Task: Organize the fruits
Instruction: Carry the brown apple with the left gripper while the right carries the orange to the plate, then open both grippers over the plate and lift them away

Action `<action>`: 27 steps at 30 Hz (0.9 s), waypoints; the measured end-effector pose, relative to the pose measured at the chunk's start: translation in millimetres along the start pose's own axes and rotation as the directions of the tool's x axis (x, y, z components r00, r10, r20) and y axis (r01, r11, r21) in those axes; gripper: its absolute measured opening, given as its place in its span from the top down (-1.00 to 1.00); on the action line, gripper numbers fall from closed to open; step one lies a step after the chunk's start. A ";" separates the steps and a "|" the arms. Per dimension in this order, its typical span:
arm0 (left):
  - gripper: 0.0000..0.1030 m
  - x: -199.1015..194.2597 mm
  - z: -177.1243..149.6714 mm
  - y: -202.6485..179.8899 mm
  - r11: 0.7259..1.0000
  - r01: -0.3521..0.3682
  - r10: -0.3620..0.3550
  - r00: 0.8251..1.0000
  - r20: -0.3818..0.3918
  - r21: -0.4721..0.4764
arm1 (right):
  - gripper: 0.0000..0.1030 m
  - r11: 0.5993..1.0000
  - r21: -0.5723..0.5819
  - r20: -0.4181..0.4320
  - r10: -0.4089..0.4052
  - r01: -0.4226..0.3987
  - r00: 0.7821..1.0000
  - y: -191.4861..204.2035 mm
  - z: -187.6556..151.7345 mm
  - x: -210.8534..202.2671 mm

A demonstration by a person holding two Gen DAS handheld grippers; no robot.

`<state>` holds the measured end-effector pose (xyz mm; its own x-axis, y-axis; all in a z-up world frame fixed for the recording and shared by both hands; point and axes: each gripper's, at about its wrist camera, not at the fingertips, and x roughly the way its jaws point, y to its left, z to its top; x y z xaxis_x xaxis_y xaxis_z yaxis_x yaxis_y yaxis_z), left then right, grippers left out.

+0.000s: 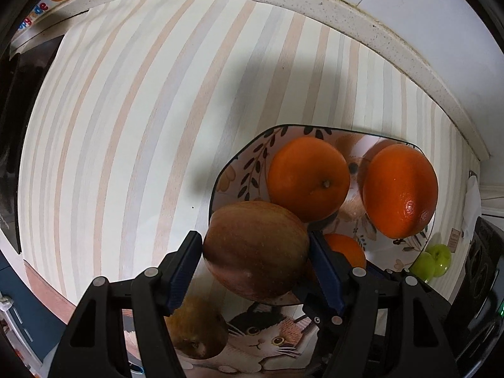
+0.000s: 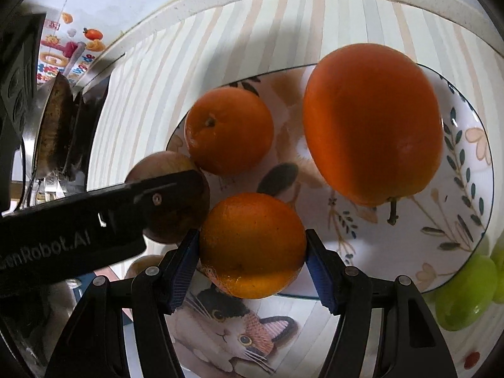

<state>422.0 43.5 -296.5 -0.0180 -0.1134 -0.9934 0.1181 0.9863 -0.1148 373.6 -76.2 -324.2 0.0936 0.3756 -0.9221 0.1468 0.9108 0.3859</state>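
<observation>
Apple (image 1: pixel 255 252) sits clamped between my left jaws, both blue pads pressed to its sides, hanging over the near-left rim of the floral plate (image 1: pixel 419 245). Taking that plate as my landmark: two oranges already lie on it, one toward its middle (image 1: pixel 308 178) and one toward its far-right side (image 1: pixel 400 189). My right gripper (image 2: pixel 252 245) clenches a third orange (image 2: pixel 252 245), just above the plate's near edge, with the apple close beside it to the left.

What the coming move turns on, as I judge it, is that both held fruits crowd the same near-left corner of the plate. The apple lies at the rim, half over the plate and half off it, while the open ground on the plate is toward its middle and its near-right part. My right gripper is the nearer one to that bare patch; my left gripper (image 1: pixel 255 252) would have to go inward past the middle orange. The apple's stem axis seems to lie roughly crosswise to my pads, though I cannot tell for sure.

Just off the plate's right rim on the striped surface (image 1: pixel 126 126) lie green fruits (image 1: pixel 431 263); below its near edge a cat-print plate (image 1: pixel 267 343) shows, bearing a brownish fruit (image 1: pixel 195 330).
</observation>
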 end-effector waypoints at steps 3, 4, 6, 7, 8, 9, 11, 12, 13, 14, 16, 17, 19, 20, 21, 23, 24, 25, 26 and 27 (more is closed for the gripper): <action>-0.31 -8.2 0.5 -0.2 1.000 0.014 -0.014 1.000 0.023 -0.007 | -0.42 1.000 0.007 -0.003 0.005 -0.005 1.000 -3.3 0.4 -4.2; -0.31 -10.9 1.0 0.2 1.000 0.020 -0.020 0.999 0.030 -0.008 | -0.53 1.000 0.006 -0.002 0.005 -0.005 1.000 -6.4 -1.4 -8.4; -0.34 -16.8 0.7 2.7 1.000 0.022 -0.021 0.999 0.046 -0.017 | -0.61 1.000 0.010 -0.006 -0.003 0.003 1.000 -8.5 -2.2 -13.1; -0.38 -19.2 -0.4 5.0 0.999 0.027 -0.026 0.998 0.051 -0.026 | -0.65 1.000 0.012 -0.010 -0.014 0.014 1.000 -11.6 -3.6 -17.1; -0.40 -21.3 -2.0 7.0 0.999 0.030 -0.029 0.998 0.055 -0.033 | -0.68 1.000 0.013 -0.010 -0.027 0.028 1.000 -13.8 -4.9 -20.9; -0.42 -22.0 -3.8 9.9 0.999 0.029 -0.027 0.998 0.058 -0.036 | -0.73 0.999 0.016 -0.003 -0.041 0.041 0.999 -15.9 -6.6 -25.9; -0.51 -26.2 -10.4 12.3 0.999 0.013 -0.010 0.998 0.070 -0.034 | -0.74 0.997 0.013 0.017 -0.079 0.078 0.997 -20.9 -11.3 -37.8; -0.55 -27.8 -12.8 13.4 0.999 0.002 0.000 0.997 0.074 -0.032 | -0.74 0.995 0.012 0.030 -0.097 0.097 0.995 -22.8 -13.6 -43.3; -0.60 -30.3 -15.3 15.1 1.000 -0.007 0.009 0.997 0.080 -0.030 | -0.74 0.993 0.013 0.042 -0.118 0.117 0.992 -25.4 -16.2 -49.7; -0.60 -32.4 -20.6 15.9 1.000 -0.014 0.016 0.996 0.089 -0.027 | -0.75 0.991 0.014 0.052 -0.134 0.133 0.990 -28.2 -18.2 -56.0; -0.60 -39.7 -30.2 19.2 0.999 -0.027 0.030 0.993 0.113 -0.025 | -0.77 0.985 0.016 0.078 -0.170 0.169 0.982 -33.0 -23.4 -69.4; -0.60 -43.5 -35.5 18.8 0.999 -0.033 0.035 0.992 0.125 -0.025 | -0.77 0.983 0.015 0.091 -0.186 0.185 0.978 -34.7 -26.0 -75.7; -0.60 -55.0 -47.7 16.3 0.998 -0.059 0.061 0.985 0.163 -0.019 | -0.77 0.976 0.009 0.118 -0.216 0.216 0.969 -36.2 -31.0 -87.6; -0.60 -59.6 -51.2 16.5 0.998 -0.069 0.071 0.982 0.176 -0.017 | -0.77 0.974 0.009 0.128 -0.226 0.226 0.966 -36.1 -32.7 -92.7; -0.60 -65.4 -56.9 14.6 0.997 -0.081 0.082 0.977 0.196 -0.017 | -0.77 0.972 0.005 0.137 -0.235 0.236 0.962 -34.4 -35.2 -98.1; -0.60 -75.8 -65.3 11.9 0.996 -0.085 0.087 0.971 0.222 -0.017 | -0.77 0.967 -0.002 0.158 -0.252 0.255 0.955 -28.6 -39.2 -108.8; -0.60 -83.1 -72.1 9.6 0.996 -0.089 0.091 0.967 0.239 -0.016 | -0.77 0.965 -0.006 0.166 -0.258 0.263 0.952 -26.6 -41.8 -113.2; -0.60 -86.3 -74.4 7.3 0.996 -0.092 0.093 0.964 0.248 -0.014 | -0.77 0.963 -0.016 0.174 -0.262 0.268 0.949 -24.0 -44.8 -118.9; -0.60 -92.6 -79.3 5.5 0.995 -0.097 0.097 0.960 0.262 -0.012 | -0.77 0.961 -0.024 0.183 -0.267 0.276 0.946 -17.5 -46.3 -122.5; -0.60 -99.1 -85.4 3.5 0.995 -0.100 0.099 0.956 0.277 -0.011 | -0.77 0.958 -0.031 0.194 -0.274 0.285 0.942 -15.2 -50.2 -128.4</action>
<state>339.4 68.4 -198.1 0.2692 -0.0435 -0.9621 0.1088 0.9940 -0.0145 309.9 -129.7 -213.2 0.2391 0.0707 -0.9684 0.1365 0.9850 0.1056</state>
